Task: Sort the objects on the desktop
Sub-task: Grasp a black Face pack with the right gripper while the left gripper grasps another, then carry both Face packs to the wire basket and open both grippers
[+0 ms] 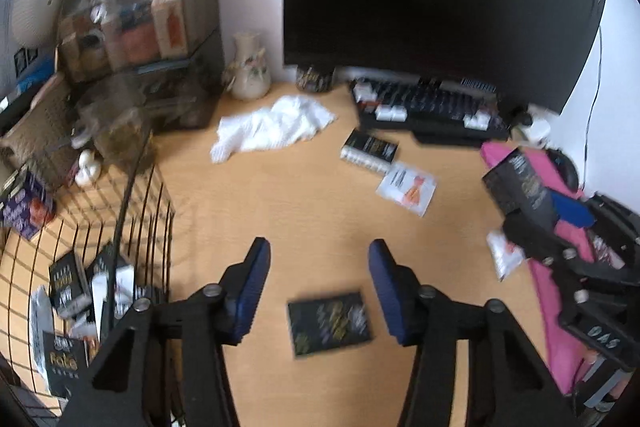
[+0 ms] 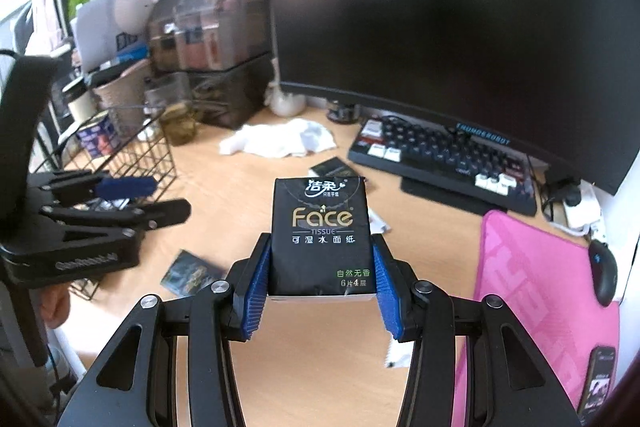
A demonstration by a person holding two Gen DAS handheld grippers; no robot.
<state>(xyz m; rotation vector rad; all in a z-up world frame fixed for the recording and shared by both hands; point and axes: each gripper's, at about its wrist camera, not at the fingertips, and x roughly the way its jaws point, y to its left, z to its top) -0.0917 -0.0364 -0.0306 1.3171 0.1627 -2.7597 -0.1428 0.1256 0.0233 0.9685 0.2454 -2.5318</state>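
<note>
Your right gripper point(image 2: 320, 269) is clamped on the black tissue pack point(image 2: 320, 235), held above the desk point(image 2: 312, 347). Left gripper point(image 1: 316, 267) is spread, empty, over another pack point(image 1: 330, 323). Grip sits low on the pack; tilting toward the wire basket point(image 2: 132, 151) could let it slip.

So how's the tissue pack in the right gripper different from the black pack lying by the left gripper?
The held tissue pack is clamped upright above the desk; the loose pack lies flat on it. The right gripper is shut on its pack; the left gripper is open. Both are black with gold print.
</note>
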